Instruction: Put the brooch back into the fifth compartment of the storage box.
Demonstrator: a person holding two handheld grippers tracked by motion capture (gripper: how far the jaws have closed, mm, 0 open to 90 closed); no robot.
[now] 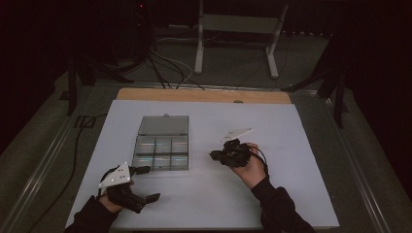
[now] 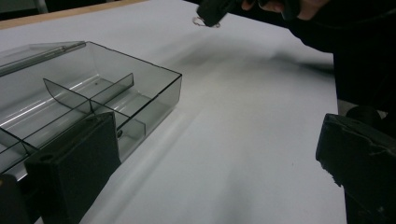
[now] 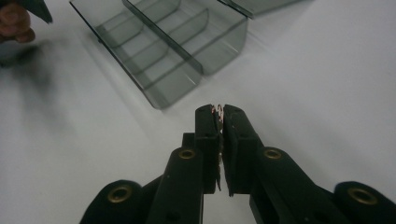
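While right tongs (image 3: 219, 112) pinch a small wire ring (image 3: 218, 108) right of the clear compartment box (image 1: 161, 143), thin grip risks slipping; left tongs (image 1: 145, 183) spread, near-left.

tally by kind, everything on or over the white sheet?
Clear divided box, lid open: 1
Grippers: 2, left open beside the box, right shut on a small wire ring
Small wire ring: 1
Total: 4
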